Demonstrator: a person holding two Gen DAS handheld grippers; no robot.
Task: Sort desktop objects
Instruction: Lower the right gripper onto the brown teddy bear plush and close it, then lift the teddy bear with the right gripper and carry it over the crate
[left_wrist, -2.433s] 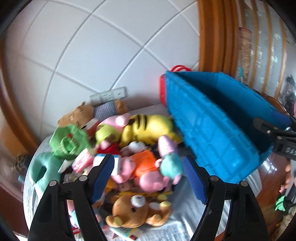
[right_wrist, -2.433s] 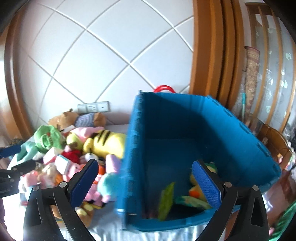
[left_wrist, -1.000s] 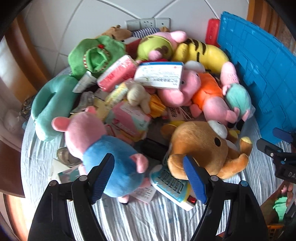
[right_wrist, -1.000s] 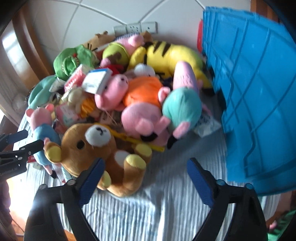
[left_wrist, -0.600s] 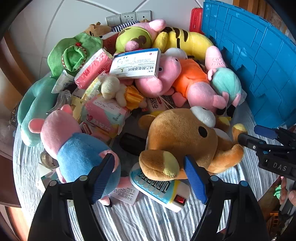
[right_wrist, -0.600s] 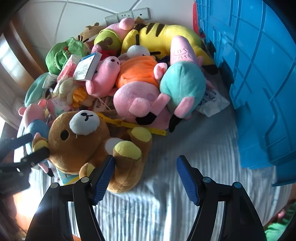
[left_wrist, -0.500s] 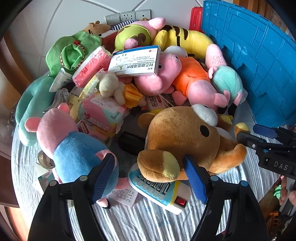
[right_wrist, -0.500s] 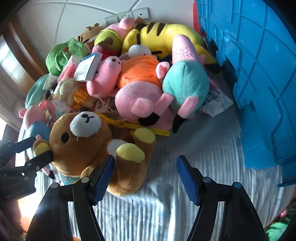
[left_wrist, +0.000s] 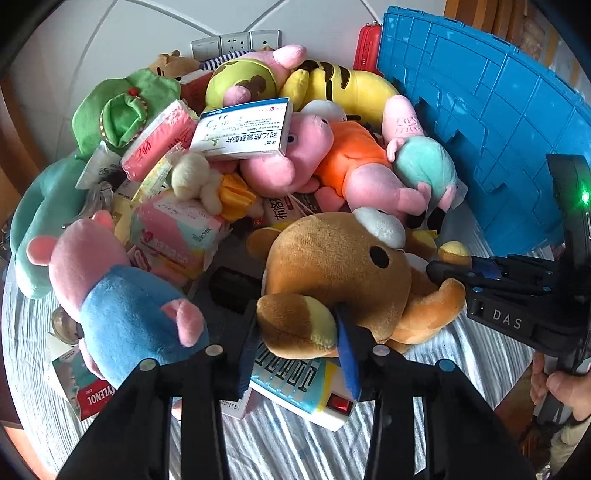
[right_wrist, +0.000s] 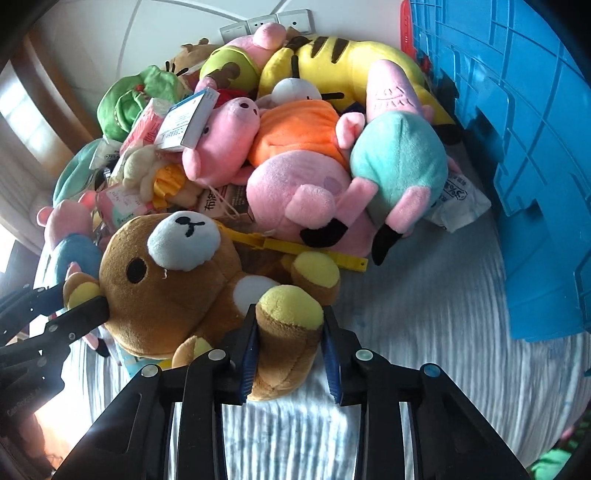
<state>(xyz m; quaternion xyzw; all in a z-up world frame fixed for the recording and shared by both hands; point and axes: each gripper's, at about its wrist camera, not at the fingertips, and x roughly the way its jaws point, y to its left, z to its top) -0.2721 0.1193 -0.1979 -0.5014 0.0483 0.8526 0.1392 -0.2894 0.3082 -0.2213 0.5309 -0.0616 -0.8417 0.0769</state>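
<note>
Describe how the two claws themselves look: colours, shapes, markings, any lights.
Both are black plastic. The left claw and right claw each have two angular fingers with blue ribbed pads on the inner faces and round silver and blue rivets along the links. In the left wrist view, the right claw's body carries white "DAS" lettering and a green light. A bare hand grips its handle.

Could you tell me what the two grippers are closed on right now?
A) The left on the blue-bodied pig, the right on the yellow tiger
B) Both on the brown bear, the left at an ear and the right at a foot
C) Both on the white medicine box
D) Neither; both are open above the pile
B: the left gripper pinches the brown bear at an ear, and the right gripper clamps one of its feet.
</note>
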